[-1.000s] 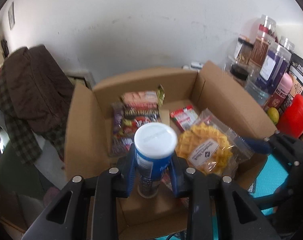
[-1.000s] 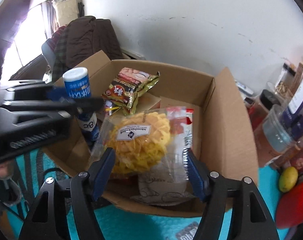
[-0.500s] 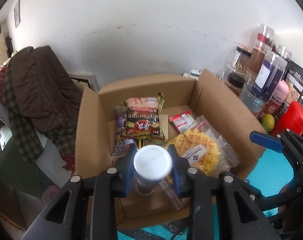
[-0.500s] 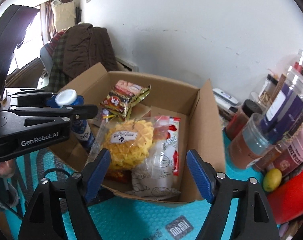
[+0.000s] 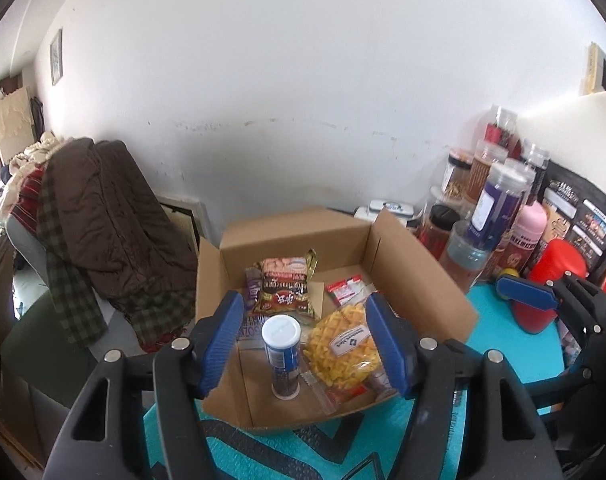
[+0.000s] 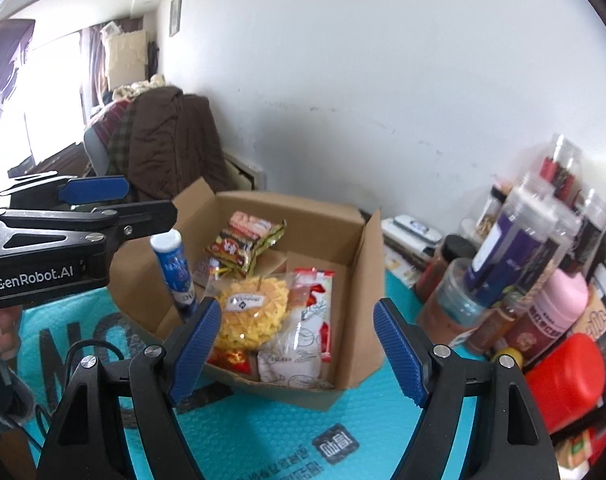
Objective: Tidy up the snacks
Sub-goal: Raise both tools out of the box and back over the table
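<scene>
- My left tool has just been spreading its blue-padded jaws, and nothing is pressed between them now; the blue-and-white cylindrical snack tube with a white cap stands apart from both pads, in the near left corner of the open brown cardboard box.
- In the right wrist view that tube leans against the box's left wall rather than standing straight.
- My right tool is also spread, with nothing in it, above the box's near edge.
- Packed so far, as I judge it: the clear bag of yellow waffle-shaped crisps, the red-and-gold foil snack packet at the back, a red-and-white sachet, and a white printed pouch at the front.
- The box rests on the turquoise bubble-textured surface, and free floor shows in its far right part.
- To the right, jars, bottles and a red plastic container crowd the surface outside the box; I cannot tell which of them, if any, count as snacks left to sort.
- I judge the tube's placement done, with the leaning tube perhaps wanting a nudge upright.
</scene>
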`<state>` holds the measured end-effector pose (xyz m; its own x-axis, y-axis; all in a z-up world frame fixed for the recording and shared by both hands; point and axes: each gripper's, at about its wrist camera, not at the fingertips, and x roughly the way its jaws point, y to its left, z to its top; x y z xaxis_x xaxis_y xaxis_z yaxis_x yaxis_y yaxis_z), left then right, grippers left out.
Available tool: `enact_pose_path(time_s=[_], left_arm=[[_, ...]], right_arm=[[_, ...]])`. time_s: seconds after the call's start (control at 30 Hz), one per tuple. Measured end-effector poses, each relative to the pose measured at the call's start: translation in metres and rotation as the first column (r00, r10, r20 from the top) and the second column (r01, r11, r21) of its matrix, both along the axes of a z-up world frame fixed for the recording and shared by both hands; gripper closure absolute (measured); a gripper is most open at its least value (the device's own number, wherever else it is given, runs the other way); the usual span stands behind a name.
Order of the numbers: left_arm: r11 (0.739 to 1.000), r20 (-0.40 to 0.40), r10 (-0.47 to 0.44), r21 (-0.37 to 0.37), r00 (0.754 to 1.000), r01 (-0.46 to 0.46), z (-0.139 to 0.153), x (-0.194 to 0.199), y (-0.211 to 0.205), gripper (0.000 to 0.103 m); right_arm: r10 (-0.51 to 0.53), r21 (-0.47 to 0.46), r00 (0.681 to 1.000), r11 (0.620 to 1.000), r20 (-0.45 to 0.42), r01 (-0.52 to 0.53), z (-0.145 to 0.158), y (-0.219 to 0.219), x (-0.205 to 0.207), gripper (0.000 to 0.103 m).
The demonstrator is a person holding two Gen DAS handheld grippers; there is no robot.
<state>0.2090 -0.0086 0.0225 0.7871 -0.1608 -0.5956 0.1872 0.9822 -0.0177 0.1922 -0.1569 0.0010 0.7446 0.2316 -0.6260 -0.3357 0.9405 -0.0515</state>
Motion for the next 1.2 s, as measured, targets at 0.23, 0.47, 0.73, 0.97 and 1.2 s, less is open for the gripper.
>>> enact_pose_path(time_s=[0.23,0.47,0.73,0.97,1.2], left_arm=[[1.0,0.057,0.012,-0.007,0.998,-0.012,0.026,-0.039,0.0,0.04],[0.999,0.108,0.029,-0.041,0.994,-0.024,0.042,-0.089,0.002,0.021],[0.999,0.142,0.032,-0.041,0.989,-0.027,0.046,-0.142,-0.003,0.02],[0.997,0.114,0.049,-0.07,0.992,-0.041,0.032,-0.176,0.0,0.02],[0.995,0.081,0.088,-0.058,0.993,-0.084,0.017,-0.191,0.0,0.02]], right_arm=[[-0.004,0.022,0.997,1.0,0.079,0.003,0.03,-0.008,-0.035,0.024],[-0.027,0.053,0.993,0.998,0.114,0.021,0.049,-0.016,-0.076,0.02],[-0.054,0.094,0.989,0.995,0.137,0.041,0.058,-0.027,-0.123,0.016],[-0.076,0.11,0.989,0.992,0.125,0.063,0.048,-0.03,-0.154,0.016],[-0.049,0.106,0.993,0.994,0.105,0.038,0.029,-0.032,-0.166,0.016]])
